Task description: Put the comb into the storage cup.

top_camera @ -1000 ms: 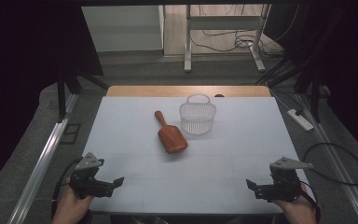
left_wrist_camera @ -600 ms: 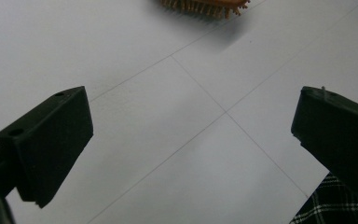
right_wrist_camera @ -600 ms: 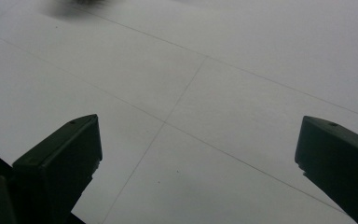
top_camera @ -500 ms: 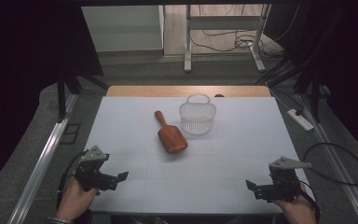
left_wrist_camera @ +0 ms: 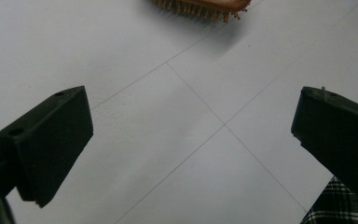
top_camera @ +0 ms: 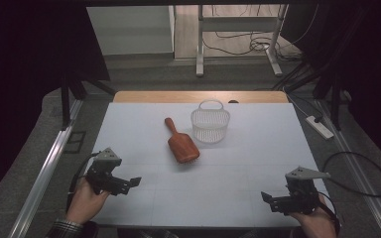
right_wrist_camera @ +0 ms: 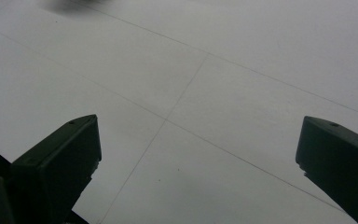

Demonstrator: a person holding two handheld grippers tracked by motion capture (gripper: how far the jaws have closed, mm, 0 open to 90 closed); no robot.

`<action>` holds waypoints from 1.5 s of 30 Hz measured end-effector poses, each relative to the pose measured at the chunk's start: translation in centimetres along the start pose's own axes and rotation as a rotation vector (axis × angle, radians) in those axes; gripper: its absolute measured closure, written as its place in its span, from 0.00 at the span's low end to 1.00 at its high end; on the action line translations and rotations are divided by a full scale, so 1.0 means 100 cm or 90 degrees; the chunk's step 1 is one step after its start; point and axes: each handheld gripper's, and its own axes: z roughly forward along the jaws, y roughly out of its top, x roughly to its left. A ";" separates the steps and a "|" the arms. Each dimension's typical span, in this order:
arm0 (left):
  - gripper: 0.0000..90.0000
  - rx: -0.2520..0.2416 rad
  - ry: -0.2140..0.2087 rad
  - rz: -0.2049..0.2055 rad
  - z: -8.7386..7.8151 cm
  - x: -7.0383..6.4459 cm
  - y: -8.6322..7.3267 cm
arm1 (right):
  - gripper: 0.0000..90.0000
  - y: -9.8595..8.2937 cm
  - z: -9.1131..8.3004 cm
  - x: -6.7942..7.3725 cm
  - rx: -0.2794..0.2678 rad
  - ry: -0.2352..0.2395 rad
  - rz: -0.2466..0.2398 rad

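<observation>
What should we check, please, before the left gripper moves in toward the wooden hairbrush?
1. Left gripper jaws wide open, nothing between them: ok.
2. Right gripper open and apart from the work: ok.
3. Hairbrush lies flat, bristles down, handle pointing away from the person: ok.
4. Bare table between left gripper and hairbrush: ok.
5. Hairbrush apart from the white basket, with a gap between them: ok.
6. Left jaws lined up with the brush handle: not ok; they point at the brush head's edge.
</observation>
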 end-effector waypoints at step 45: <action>0.00 0.028 -0.026 0.038 0.042 0.012 0.061 | 0.00 0.000 0.001 0.000 0.005 -0.006 0.000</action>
